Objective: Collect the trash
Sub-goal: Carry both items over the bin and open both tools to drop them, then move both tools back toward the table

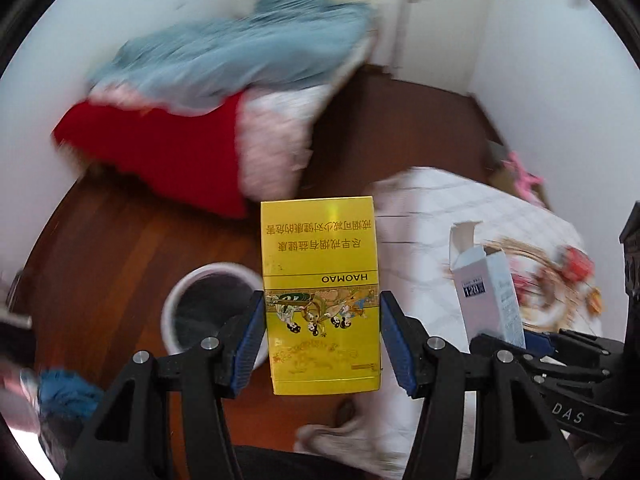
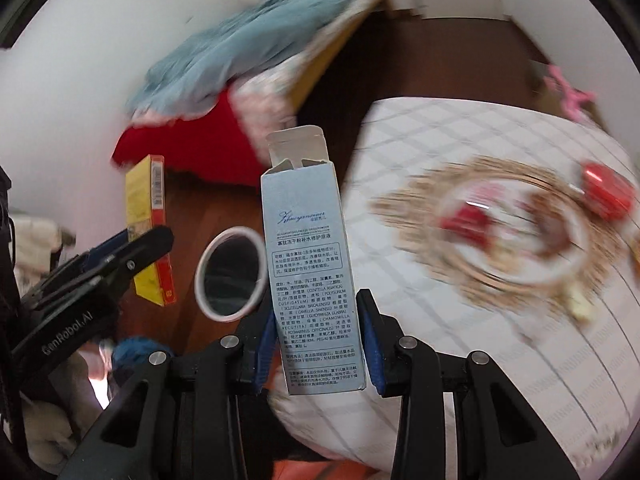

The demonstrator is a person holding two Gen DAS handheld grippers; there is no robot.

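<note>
Left gripper, fingers clamped on a yellow cigarette pack held upright over the wooden floor, just beside a white bin below. Right gripper, fingers clamped on a pale blue carton, top flap open, beside a quilted white bed.

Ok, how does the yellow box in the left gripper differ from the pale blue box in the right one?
The yellow box is wide and bright, with cartoon art; the pale blue box is narrower and covered in small print. The yellow box's top is closed, while the pale blue box's top flap stands open. The left gripper has a slight gap at one pad; the right gripper pinches both sides. Both boxes are held upright above the floor near the white bin.
</note>
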